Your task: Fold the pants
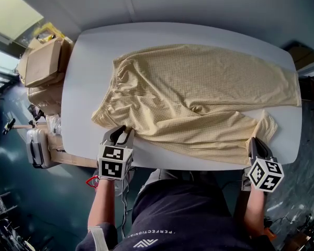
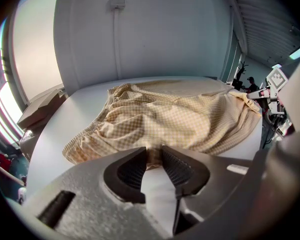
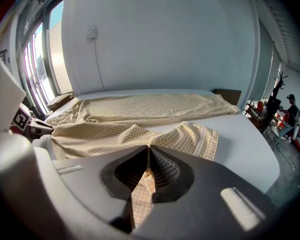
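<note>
A white tabletop beside cardboard boxes carried tan pants. At its near edge, the downward-tilted left tongs pinched the waistband, the right tongs a leg.

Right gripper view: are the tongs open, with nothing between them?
No, the right gripper has its tongs closed on the checked fabric of the pants.

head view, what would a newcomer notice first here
The yellow checked pants draw the eye, spread out across the white table with the waistband at the left and the legs running right. At the near edge the left claw pinches the waistband's corner, and the right claw is shut on the near leg's hem.
</note>
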`<act>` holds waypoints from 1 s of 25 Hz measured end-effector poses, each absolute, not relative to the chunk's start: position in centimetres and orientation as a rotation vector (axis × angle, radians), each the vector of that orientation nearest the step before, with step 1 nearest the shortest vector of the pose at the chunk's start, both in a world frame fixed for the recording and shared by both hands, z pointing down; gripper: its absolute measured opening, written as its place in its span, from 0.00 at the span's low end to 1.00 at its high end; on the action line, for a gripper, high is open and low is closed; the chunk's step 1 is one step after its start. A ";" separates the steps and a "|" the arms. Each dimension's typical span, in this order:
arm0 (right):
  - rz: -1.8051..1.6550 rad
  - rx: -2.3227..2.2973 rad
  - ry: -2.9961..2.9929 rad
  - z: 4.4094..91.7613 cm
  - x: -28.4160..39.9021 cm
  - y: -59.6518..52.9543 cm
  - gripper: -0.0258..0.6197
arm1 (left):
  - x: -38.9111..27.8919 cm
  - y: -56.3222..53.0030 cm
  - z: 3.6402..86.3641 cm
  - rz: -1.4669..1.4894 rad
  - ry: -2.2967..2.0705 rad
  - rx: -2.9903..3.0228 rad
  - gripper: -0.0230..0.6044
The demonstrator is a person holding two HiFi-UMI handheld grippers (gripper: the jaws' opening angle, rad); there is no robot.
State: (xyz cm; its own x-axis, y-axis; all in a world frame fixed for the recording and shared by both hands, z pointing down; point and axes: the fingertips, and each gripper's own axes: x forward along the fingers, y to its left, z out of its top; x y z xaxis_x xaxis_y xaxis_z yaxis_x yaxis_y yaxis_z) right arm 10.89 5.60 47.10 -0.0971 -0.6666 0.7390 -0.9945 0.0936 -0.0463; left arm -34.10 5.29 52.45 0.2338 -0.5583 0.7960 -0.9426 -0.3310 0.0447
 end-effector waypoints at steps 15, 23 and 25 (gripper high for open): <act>0.672 1.690 -1.903 43.4 14.7 5.2 0.06 | -33.0 4.0 49.0 0.941 -1.506 1.954 0.08; 0.622 1.791 -1.896 40.8 19.1 4.8 0.06 | -32.1 1.8 46.9 0.963 -1.564 1.959 0.08; 0.602 1.825 -1.891 40.0 19.8 4.2 0.06 | -31.8 0.9 46.5 0.972 -1.561 1.971 0.08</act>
State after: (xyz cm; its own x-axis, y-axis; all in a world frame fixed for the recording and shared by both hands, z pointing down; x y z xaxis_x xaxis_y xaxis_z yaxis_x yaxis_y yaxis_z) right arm 19.78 4.24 39.99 -0.0304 -0.8071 0.5897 -0.9994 0.0333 -0.0059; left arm -31.78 0.95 46.54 0.1147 -0.6497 0.7515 -0.9610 -0.2642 -0.0818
